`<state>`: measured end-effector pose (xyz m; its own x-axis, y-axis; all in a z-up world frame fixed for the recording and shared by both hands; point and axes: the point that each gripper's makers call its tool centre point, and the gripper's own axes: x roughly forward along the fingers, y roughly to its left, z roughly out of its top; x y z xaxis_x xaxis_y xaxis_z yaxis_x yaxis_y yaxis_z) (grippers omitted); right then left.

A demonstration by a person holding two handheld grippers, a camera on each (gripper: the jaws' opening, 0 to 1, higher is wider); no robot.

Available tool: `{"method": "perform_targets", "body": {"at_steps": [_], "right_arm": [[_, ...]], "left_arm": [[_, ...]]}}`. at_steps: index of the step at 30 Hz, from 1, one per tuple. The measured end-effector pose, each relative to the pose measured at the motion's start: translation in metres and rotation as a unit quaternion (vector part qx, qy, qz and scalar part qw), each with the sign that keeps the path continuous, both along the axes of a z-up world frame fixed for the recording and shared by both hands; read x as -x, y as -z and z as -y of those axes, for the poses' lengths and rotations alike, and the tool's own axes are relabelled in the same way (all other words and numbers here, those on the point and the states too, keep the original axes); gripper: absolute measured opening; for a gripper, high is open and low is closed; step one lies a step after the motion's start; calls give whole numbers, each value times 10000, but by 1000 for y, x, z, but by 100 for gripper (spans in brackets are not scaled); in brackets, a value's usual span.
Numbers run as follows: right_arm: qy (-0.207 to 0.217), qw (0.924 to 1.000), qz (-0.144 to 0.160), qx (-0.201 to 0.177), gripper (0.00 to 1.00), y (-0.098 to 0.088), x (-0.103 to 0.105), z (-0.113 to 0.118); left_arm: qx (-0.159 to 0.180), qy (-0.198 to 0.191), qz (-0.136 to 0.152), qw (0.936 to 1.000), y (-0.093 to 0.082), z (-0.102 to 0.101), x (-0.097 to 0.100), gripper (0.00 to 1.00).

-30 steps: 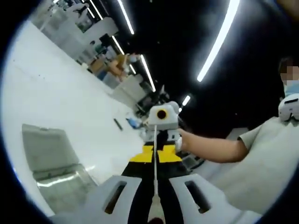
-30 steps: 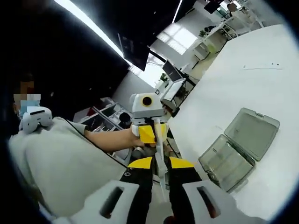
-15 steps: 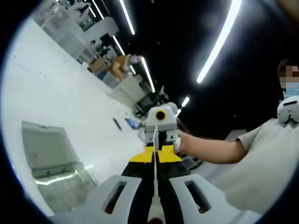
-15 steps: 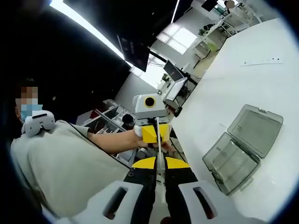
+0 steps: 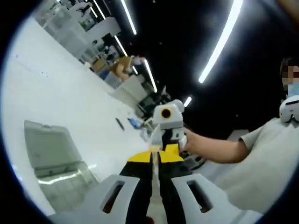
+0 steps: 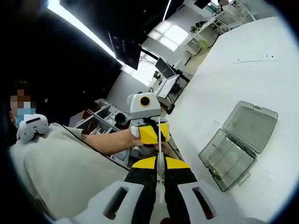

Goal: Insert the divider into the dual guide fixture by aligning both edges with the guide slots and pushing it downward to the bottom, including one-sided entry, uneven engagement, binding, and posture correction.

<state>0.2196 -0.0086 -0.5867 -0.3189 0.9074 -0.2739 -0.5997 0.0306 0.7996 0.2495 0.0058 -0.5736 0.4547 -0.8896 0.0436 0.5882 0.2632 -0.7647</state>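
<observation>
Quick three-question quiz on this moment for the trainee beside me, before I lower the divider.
1. True or false: the clear box lies on the white table with its lid shut.
2. Of the left gripper and the right gripper, which grips the divider? A) left alone B) right alone C) both
3. Yes or no: does the divider touch the clear box?

Key: 1 false, the lid is open. 2 C, the grippers face each other with the thin plate between them. 3 no, it is held off to the side.
</observation>
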Motion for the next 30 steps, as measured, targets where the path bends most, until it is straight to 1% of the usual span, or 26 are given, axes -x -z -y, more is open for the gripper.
{"method": "perform_targets", "body": {"at_steps": [1,2,5,8,10,14,16,18,20,21,22,24,25,26,27,28,29,30], "right_arm": [[21,10000,-36,15,0,-2,1,-1],[23,10000,44,22,0,-1,0,-2],[67,9999,66,120,0,1,-2,-4],[154,9997,62,203,0,2,-4,-6],[179,9994,120,269,0,2,-4,-8],[318,9985,37,453,0,5,-8,-10],[398,9974,44,601,0,9,-11,-10],[415,9966,78,705,0,12,-10,-12],[451,9961,39,762,0,13,-10,-13],[466,9959,37,777,0,13,-10,-14],[576,9943,89,890,0,17,-14,-14],[646,9891,-255,1295,0,24,-12,-10],[744,9873,-267,1382,0,28,-15,-11],[680,9878,-252,1379,0,29,-13,-11],[699,9871,-185,1429,0,31,-13,-12],[778,9822,-243,1691,0,36,-13,-10],[753,9836,-240,1619,0,35,-13,-13],[859,9823,-261,1642,0,35,-15,-14]], "left_arm": [[-7,-22,30,10000,0,0,0,1],[-17,-42,63,10000,-1,-1,0,1],[-98,-94,94,9999,1,-2,-1,2],[-158,-133,164,9997,2,-5,0,4],[-243,-190,215,9993,3,-7,0,7],[-693,-332,460,9960,11,-14,-2,7],[-720,-342,482,9957,11,-15,-1,8],[-889,-386,556,9937,14,-18,-1,9],[-944,-427,560,9930,15,-20,-2,10],[-1066,-505,648,9909,16,-23,-3,12],[-1273,-578,808,9869,19,-26,-5,14],[-1366,-537,827,9857,20,-26,-2,15],[-1498,-548,896,9831,22,-27,-2,15],[-1566,-568,910,9818,23,-29,-3,16],[-1622,-579,860,9813,26,-31,-3,18],[-1676,-595,907,9799,26,-32,-4,18],[-1837,-611,1013,9758,29,-33,-4,18],[-1889,-600,1028,9748,29,-33,-3,18]]}}
